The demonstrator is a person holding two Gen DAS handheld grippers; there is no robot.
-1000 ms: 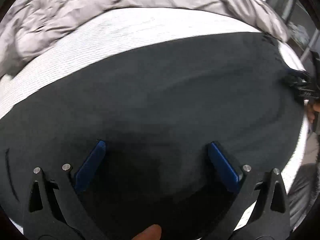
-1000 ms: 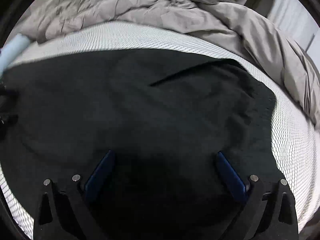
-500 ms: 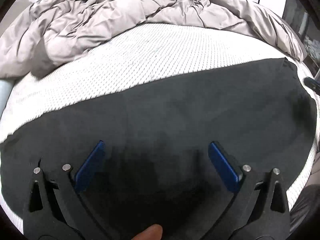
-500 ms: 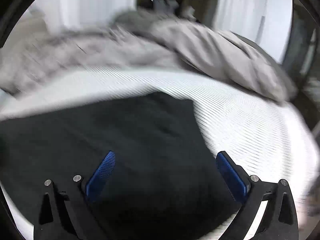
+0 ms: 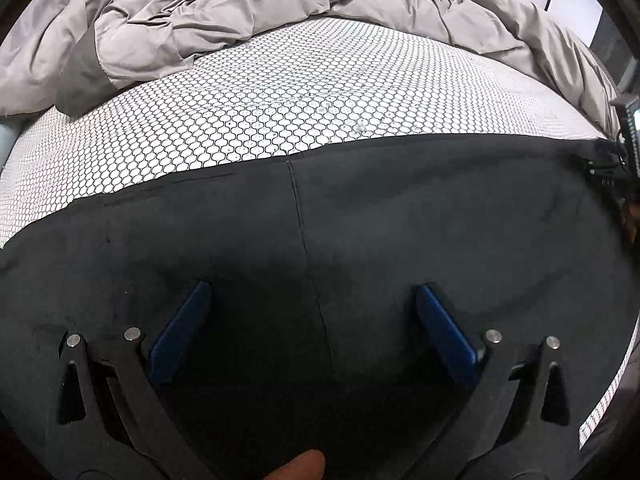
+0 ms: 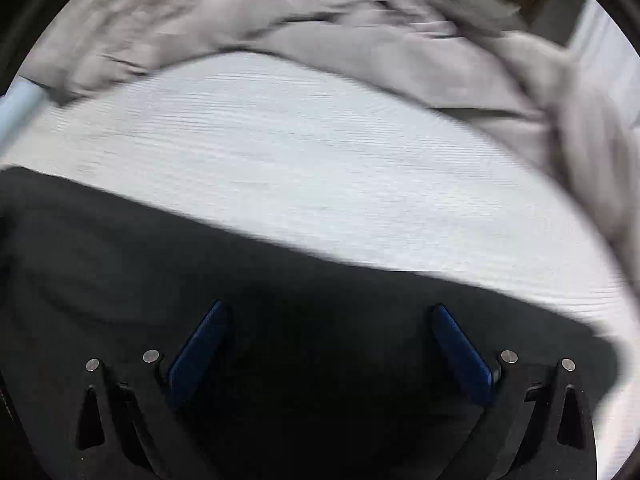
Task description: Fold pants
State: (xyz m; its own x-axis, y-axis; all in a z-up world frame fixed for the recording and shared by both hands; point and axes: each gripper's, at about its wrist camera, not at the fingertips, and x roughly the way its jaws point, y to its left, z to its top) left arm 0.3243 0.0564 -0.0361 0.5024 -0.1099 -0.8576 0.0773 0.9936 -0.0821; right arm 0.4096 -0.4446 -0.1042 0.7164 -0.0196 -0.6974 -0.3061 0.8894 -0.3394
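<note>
Dark charcoal pants (image 5: 400,220) lie flat across the near part of a bed, a seam running down their middle in the left wrist view. My left gripper (image 5: 312,292) hovers just above them, open, its blue pads wide apart with nothing between. In the blurred right wrist view the same pants (image 6: 160,264) fill the lower half, and my right gripper (image 6: 328,312) is also open and empty above the cloth. The other gripper's black frame (image 5: 612,164) shows at the pants' right end in the left wrist view.
The bed's white mattress cover with a black honeycomb print (image 5: 280,96) stretches beyond the pants. A rumpled grey duvet (image 5: 200,12) is heaped along the far side and right (image 6: 360,40). A fingertip (image 5: 300,468) shows at the bottom edge.
Both grippers have pulled back and tilted up, so more of the mattress cover and duvet shows beyond the pants. The right view swung sharply and is blurred. Both jaws stayed open.
</note>
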